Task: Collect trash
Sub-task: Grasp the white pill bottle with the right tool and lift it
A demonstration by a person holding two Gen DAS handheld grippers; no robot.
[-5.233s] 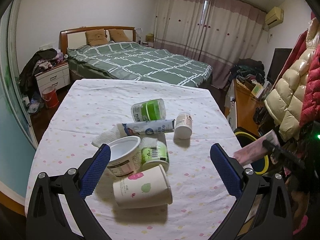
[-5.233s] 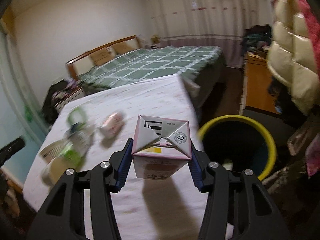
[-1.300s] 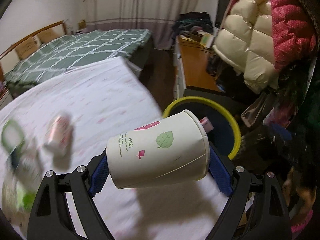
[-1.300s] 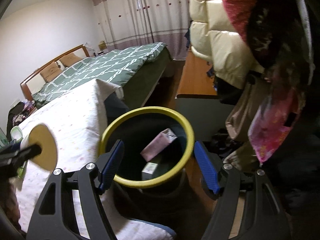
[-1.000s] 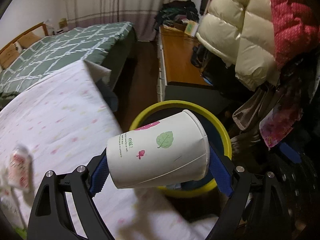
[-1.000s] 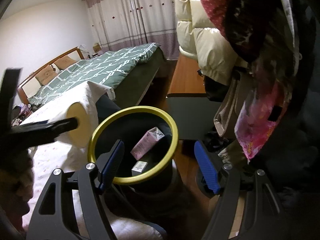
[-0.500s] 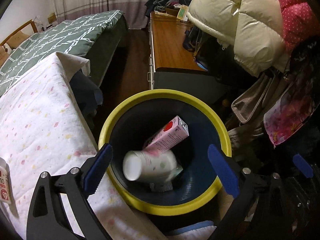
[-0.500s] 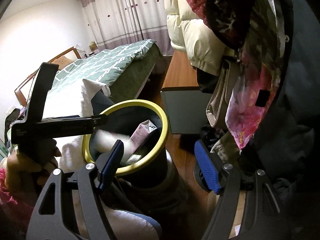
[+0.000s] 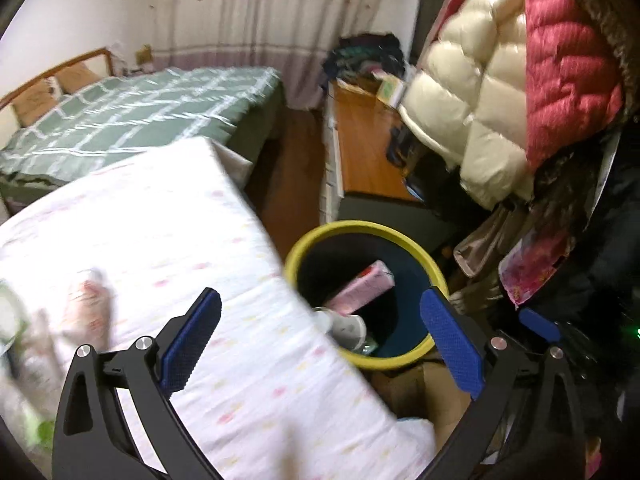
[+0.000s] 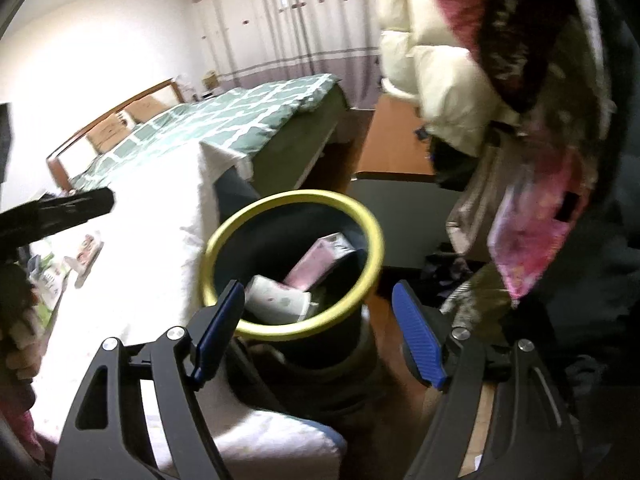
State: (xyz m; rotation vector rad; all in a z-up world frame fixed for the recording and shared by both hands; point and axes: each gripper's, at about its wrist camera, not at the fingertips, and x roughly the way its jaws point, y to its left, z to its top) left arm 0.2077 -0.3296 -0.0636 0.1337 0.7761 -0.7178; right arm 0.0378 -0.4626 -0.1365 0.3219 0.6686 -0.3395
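Trash is seen inside the yellow-rimmed bin (image 9: 362, 229), low and right of centre in the left wrist view: a pink carton (image 9: 362, 286) is leaned against the dark inner wall, and a white paper cup (image 9: 347, 328) is lain on its side just below it. In the right wrist view the same bin (image 10: 362, 216) is placed at centre, with the carton (image 10: 318, 260) tilted above the cup (image 10: 278, 299), the two touching.

The left gripper (image 9: 320, 346) is held wide open with nothing between its blue pads, which are framed over the table edge and the bin rim. The right gripper (image 10: 318, 330) is likewise spread apart and empty, with the bin seen between its fingers.

The table (image 9: 160, 216), covered by a white dotted cloth, is set just beside the bin at the left of both views. Blurred containers (image 9: 86, 308) are left lying on it at the lower left edge of the left wrist view.

A green checked bed (image 9: 132, 112) is seen in the upper left, a wooden cabinet (image 9: 360, 148) above the bin, and puffy jackets (image 9: 500, 80) hung at the upper right.
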